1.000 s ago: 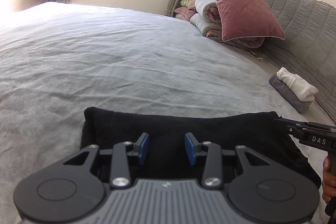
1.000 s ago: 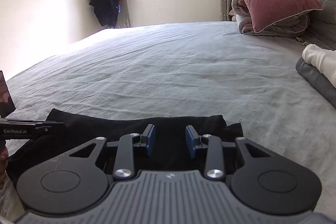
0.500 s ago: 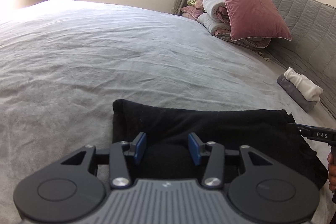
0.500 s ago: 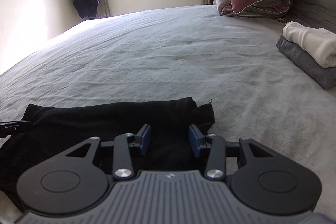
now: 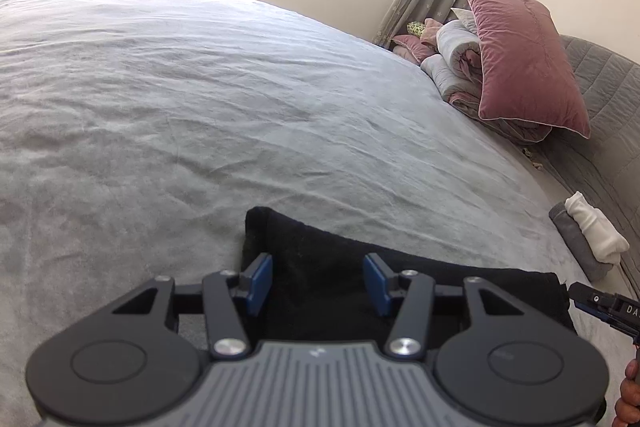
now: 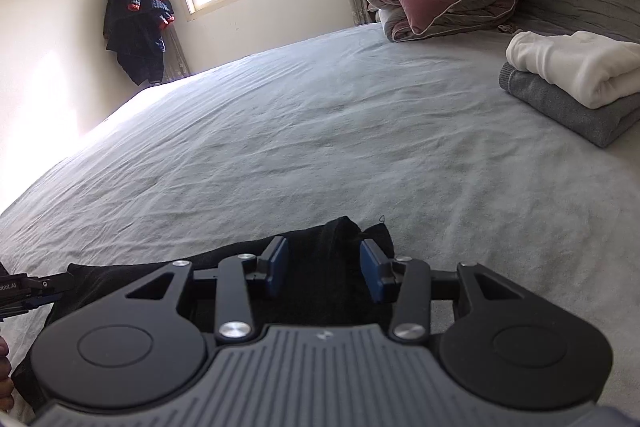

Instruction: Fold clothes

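Observation:
A black garment (image 5: pixel 320 251) lies folded in a long strip near the front of the grey bed (image 5: pixel 200 107). My left gripper (image 5: pixel 319 283) hangs over its left end. Its jaws are opening, with the cloth between the blue pads (image 5: pixel 260 283) and no pad pressing on it. My right gripper (image 6: pixel 324 269) is over the right end of the garment (image 6: pixel 104 275), open, with a bump of cloth between the pads. Each wrist view shows the other gripper's tip at the garment's far end, with part of a hand below it.
A folded stack, white on grey (image 6: pixel 572 79), sits at the bed's right side by the quilted headboard (image 5: pixel 608 131). A pink pillow (image 5: pixel 524 59) leans on rolled duvets at the far right. A dark jacket (image 6: pixel 136 27) hangs by the window.
Both pairs of jaws have widened. The left gripper has shifted toward the garment's left end and the right toward its right end, and both views have rolled.

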A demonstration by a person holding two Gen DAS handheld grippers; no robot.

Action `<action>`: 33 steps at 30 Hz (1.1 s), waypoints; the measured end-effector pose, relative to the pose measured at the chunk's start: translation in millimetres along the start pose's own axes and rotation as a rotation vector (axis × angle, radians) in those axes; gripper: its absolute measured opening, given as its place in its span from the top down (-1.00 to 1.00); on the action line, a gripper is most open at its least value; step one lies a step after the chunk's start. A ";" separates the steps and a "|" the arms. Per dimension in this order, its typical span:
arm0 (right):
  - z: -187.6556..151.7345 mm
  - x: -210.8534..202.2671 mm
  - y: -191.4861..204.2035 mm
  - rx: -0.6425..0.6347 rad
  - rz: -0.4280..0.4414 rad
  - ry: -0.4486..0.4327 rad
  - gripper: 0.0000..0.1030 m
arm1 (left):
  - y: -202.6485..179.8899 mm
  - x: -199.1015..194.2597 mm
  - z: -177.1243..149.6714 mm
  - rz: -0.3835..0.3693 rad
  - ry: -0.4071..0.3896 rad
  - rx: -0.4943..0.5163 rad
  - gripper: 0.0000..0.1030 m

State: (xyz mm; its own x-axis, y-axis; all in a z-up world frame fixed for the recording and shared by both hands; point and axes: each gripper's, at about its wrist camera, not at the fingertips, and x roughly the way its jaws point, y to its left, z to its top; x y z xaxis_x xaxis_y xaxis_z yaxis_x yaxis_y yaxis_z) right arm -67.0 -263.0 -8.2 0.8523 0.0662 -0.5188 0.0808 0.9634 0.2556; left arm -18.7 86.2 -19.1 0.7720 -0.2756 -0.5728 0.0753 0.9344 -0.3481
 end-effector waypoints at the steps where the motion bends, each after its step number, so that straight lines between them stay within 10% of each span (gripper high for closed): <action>1: -0.6 1.6 4.3 -0.014 0.001 0.007 0.14 | 2.7 -3.9 0.6 0.017 -0.025 -0.013 0.04; 5: -0.9 6.5 16.9 -0.047 0.007 0.034 0.13 | 16.3 -19.8 9.4 0.011 -0.070 -0.047 -0.11; 10: -0.9 9.1 25.0 -0.030 0.022 0.060 -0.19 | 42.4 -22.6 10.8 -0.043 0.063 -0.132 -0.24; 21: -9.0 18.3 59.4 -0.169 0.056 0.036 -0.18 | 75.0 -18.0 0.0 -0.226 0.175 -0.247 -0.51; 27: -18.6 26.2 90.9 -0.291 0.167 0.069 0.76 | 70.0 -14.0 -3.1 -0.280 0.232 -0.223 -0.48; 33: -34.2 37.6 106.3 -0.358 0.216 0.143 0.80 | 58.5 -12.3 -9.0 -0.290 0.242 -0.174 -0.45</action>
State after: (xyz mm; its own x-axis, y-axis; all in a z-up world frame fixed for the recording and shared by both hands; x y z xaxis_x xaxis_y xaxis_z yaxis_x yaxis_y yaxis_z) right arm -44.0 -149.2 -28.5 0.7478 0.2871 -0.5987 -0.2970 0.9511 0.0851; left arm -29.5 142.3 -39.1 0.5626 -0.5861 -0.5830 0.1438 0.7639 -0.6291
